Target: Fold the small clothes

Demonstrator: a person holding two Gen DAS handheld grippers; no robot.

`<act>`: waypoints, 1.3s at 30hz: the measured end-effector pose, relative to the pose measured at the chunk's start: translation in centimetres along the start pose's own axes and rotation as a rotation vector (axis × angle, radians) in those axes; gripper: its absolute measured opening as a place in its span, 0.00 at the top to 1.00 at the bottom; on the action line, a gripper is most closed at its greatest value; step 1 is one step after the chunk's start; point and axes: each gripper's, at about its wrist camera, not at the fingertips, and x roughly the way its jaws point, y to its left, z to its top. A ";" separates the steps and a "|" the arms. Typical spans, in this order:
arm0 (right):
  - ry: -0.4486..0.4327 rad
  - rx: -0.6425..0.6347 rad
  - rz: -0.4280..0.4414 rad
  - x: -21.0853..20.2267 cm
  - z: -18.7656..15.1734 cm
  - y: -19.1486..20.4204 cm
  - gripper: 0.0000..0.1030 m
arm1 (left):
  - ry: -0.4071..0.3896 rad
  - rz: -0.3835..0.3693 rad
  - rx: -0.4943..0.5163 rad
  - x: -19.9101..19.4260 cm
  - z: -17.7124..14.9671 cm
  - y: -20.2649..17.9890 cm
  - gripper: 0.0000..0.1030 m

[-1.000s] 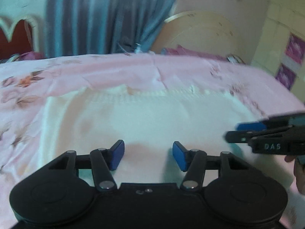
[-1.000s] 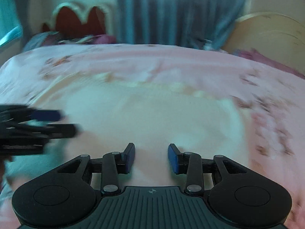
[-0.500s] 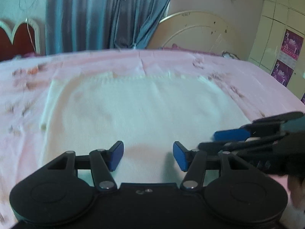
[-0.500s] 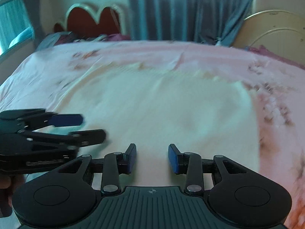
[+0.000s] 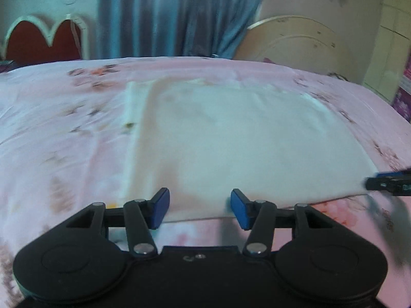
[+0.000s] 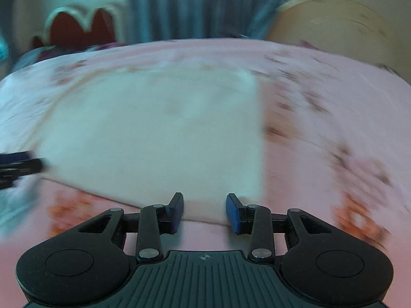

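Cream-white cloth [image 5: 244, 141], soft and matte, lies spread flat on a bed whose pink sheet [image 5: 64, 133] carries a faint flower print. The cloth is roughly square; along its left side a narrow strip of a lower layer shows beside the top layer, so it appears to lie doubled there. Its surface is smooth, with only shallow wrinkles near the far edge.

From the left wrist view, the left gripper [image 5: 199, 209] hangs over the near edge of the cloth toward its left corner, its blue pads apart with that edge running between them; the pads do not press on the fabric, and nothing is grasped.

From the right wrist view, the right gripper [image 6: 204, 211] sits over the near right corner of the cloth. Its jaws have just been closing, yet a gap remains and the pads stand clear, with the near hem between them but not pinched.

Each gripper appears at the edge of the other's view, dark and blurred, near the opposite near corner.

Behind the bed hang blue-grey curtains [image 5: 174, 15], with a red scalloped headboard [image 5: 43, 39] and a pale rounded headboard [image 5: 303, 43].
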 end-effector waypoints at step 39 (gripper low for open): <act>-0.029 0.040 -0.003 -1.7 0.1 -1.7 1.00 | -0.007 0.103 -0.282 -3.4 -1.5 4.7 0.42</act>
